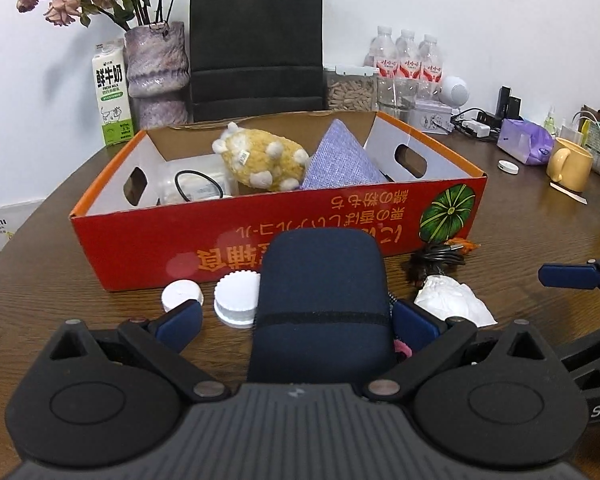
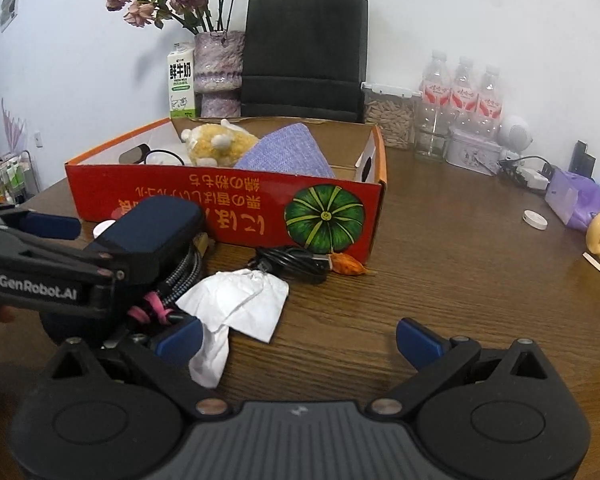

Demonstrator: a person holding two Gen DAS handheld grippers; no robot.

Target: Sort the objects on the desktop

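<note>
back wall: milk carton [image 1: 112, 94] left of vase of dried roses [image 1: 156, 76], black paper bag [image 1: 256, 40] beside | right: seed jar [image 1: 350, 88], three water bottles [image 1: 408, 60], tin [image 1: 432, 114] | far right: purple tissue pack [image 1: 526, 142], yellow mug [image 1: 570, 164]

A red box [image 1: 228, 240] stands open on the brown surface [image 1: 500, 216]; inside lie a yellow plush toy [image 1: 260, 160], a purple cloth [image 1: 340, 160] and a black loop. In front of it are two white caps [image 1: 236, 296], a crumpled tissue [image 2: 240, 304], a black cable [image 2: 292, 262] and a dark blue case [image 1: 320, 304].
</note>
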